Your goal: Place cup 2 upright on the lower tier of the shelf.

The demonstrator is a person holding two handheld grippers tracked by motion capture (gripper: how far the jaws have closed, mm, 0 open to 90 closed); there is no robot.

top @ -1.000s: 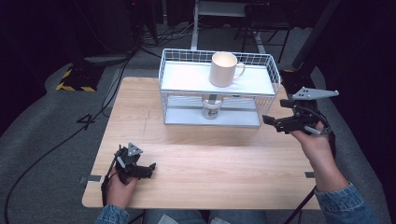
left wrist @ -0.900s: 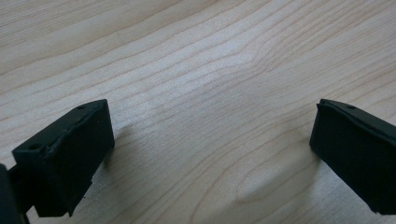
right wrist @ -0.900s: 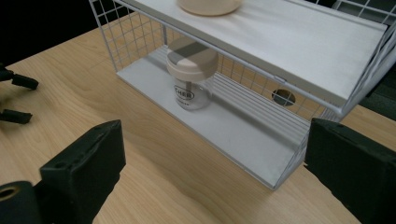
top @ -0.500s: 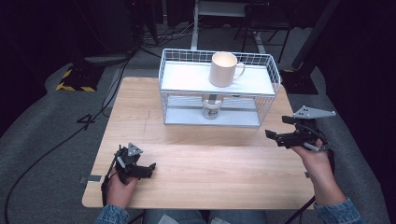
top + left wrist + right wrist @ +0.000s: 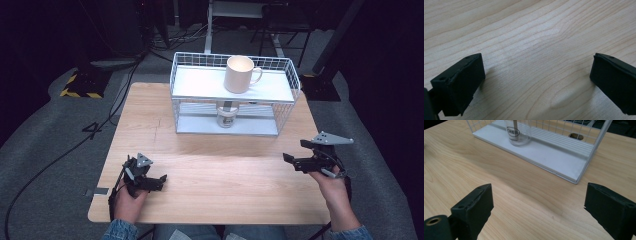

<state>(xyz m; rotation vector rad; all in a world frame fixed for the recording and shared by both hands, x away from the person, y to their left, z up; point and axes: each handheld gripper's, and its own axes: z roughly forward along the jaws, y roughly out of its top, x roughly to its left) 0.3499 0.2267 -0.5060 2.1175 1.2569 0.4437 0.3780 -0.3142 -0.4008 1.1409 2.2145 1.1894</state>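
Observation:
A white wire rack (image 5: 183, 82) with two shelves stands at the back of the wooden table (image 5: 210, 180). A cream mug (image 5: 238, 74) sits on its top shelf, handle to the right. On the lower shelf stands a clear glass (image 5: 226, 118), which the right gripper view shows as a printed glass (image 5: 518, 132) with a stick inside. My left gripper (image 5: 161, 181) rests on the table near the front left, open, with bare wood between its jaws (image 5: 536, 82). My right gripper (image 5: 296, 151) is held over the table's right side, open and empty (image 5: 539, 210), facing the rack's lower shelf (image 5: 554, 157).
Cables run over the grey floor at the left of the table. A yellow-and-black striped block (image 5: 80, 86) lies on the floor at the far left. Dark stands and chair legs stand behind the rack. Bare wood lies between the rack and both grippers.
My right gripper has dropped and come back toward the table's front right, away from the rack's right end. The left gripper, mug and glass have not moved.

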